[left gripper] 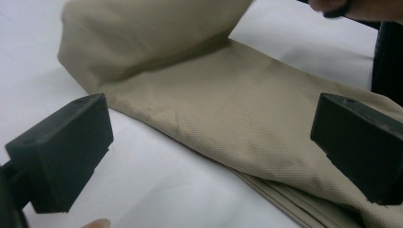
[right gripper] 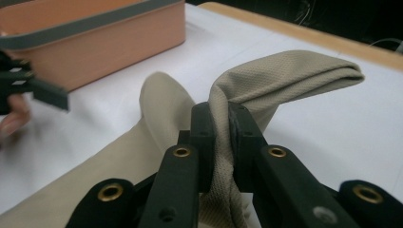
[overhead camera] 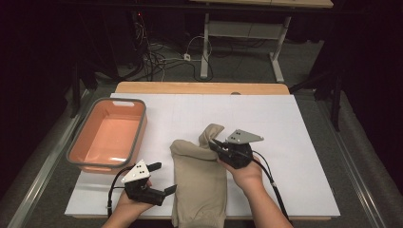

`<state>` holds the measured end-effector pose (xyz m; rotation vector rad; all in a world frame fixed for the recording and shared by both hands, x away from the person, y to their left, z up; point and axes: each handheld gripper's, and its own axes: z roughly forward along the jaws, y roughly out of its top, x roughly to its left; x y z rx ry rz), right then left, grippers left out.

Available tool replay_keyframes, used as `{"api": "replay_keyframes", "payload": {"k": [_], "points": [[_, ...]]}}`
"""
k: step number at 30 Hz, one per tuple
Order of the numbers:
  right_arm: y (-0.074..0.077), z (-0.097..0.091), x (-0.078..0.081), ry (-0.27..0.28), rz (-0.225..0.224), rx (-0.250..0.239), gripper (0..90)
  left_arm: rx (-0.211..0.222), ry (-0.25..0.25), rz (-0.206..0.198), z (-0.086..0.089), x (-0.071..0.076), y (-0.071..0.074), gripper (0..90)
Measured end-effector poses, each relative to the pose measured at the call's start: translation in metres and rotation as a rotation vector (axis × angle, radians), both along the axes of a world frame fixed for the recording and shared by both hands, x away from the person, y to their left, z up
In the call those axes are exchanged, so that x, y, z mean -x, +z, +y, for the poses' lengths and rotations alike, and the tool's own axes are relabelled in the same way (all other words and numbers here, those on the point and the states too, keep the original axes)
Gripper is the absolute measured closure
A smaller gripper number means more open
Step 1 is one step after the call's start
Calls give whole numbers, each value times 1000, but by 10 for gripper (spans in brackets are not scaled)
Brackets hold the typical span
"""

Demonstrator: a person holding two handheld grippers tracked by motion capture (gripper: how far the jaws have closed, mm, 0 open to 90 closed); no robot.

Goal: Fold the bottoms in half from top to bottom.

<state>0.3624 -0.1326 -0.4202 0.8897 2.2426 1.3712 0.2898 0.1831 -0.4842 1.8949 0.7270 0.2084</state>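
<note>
A salmon-orange plastic tub with a grey rim (overhead camera: 137,130) sits at the table's left edge, nothing visible inside it, as a person works a beige, fine-textured knit garment (overhead camera: 199,187) spread on the white table cover (overhead camera: 294,142) at centre. The left gripper (overhead camera: 163,178) hovers just beside the cloth's near left edge, jaws spread wide and holding nothing; in the left gripper view the fabric (left gripper: 228,114) lies between and beyond them, untouched. To the right, the right gripper (overhead camera: 214,142) is clamped tight on a bunched fold at the garment's far end, raised off the table so that the pinched cloth (right gripper: 285,76) loops up and over the lower layers.

The risks look plain enough. With the near end pinned by nothing, any pull by the right gripper may drag the whole garment across the cover instead of folding it, skewing the stacked layers visible along the lower edge. The grip itself takes only a narrow gathered ridge of fabric; a quick swing could let it slide out between the jaws, dropping the fold crooked or short. The left gripper's open jaws sit close to the cloth and could snag its edge if moved carelessly. The tub stands well apart from the garment, out of harm's way.
</note>
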Motion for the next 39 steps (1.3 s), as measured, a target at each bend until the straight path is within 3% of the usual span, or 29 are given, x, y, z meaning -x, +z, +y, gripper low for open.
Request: {"api": "replay_keyframes", "payload": {"k": [3,8,9,12,18,24,30,33,34,37,39], "points": [[-19,-11,18,-3,46,-5,805,-2,1,-2,0,0,0,0],[-40,-21,31,-39,98,42,729,-3,1,-1,0,0,0,0],[-47,-26,36,-60,129,51,682,-4,1,-2,0,0,0,0],[-48,-33,45,-76,119,79,640,-3,0,-2,0,1,0,0],[-37,-45,51,-92,107,65,600,-4,1,-3,-1,1,0,0],[-27,-47,39,-111,104,49,521,-8,2,-8,-1,1,0,0],[-31,-39,10,-119,119,47,424,-10,2,-9,-1,1,0,0],[-32,-35,0,-124,113,62,425,-10,2,-10,-1,2,0,0],[-33,-31,-13,-137,119,61,430,-8,-1,-10,-1,2,0,0],[-35,-24,-30,-163,128,75,434,-6,-6,-11,-1,1,0,0],[-35,-21,-35,-165,138,76,435,-5,-7,-10,-1,1,0,0]]}}
